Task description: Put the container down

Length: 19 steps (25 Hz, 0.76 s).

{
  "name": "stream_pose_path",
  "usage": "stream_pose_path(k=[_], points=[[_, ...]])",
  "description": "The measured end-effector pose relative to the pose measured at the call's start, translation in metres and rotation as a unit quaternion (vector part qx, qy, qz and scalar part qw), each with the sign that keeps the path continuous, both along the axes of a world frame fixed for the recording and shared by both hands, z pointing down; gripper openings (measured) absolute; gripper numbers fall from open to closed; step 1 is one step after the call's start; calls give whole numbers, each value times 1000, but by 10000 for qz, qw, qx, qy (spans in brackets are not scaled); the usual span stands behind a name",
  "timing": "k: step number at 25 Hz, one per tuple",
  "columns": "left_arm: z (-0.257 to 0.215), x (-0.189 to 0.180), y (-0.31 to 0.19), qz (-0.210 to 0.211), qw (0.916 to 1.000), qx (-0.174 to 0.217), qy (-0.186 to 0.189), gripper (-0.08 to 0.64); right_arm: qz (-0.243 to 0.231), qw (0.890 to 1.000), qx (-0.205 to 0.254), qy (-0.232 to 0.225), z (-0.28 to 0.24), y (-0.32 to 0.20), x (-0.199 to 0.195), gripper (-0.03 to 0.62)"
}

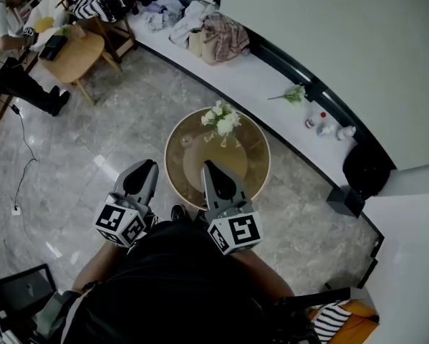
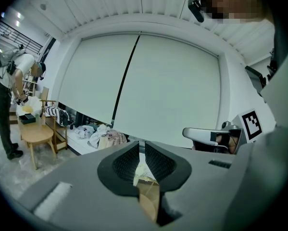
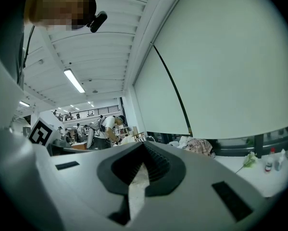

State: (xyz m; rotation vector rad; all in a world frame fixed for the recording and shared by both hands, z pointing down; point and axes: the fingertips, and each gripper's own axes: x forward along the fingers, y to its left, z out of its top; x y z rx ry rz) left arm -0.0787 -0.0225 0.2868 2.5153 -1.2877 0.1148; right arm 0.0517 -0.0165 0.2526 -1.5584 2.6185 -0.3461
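Jaws on the left hand-held gripper (image 1: 147, 166) and the right hand-held gripper (image 1: 208, 167) are clenched together on nothing. Neither carries a container. The likeliest one, the vase of white flowers (image 1: 221, 122), stands upright on the round desk (image 1: 257, 174), just ahead of the right hand-held gripper, the nearer one. Both point forward, side by side, close to the body.

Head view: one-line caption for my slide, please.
Left gripper and right gripper, both shut and empty, held near a round table bearing white flowers.
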Motion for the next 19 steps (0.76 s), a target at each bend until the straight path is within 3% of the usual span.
stream_pose_path(k=[19], points=[[4, 9, -13, 125, 9999, -52, -60, 38, 9, 10000, -33, -48, 3, -14, 5, 5]])
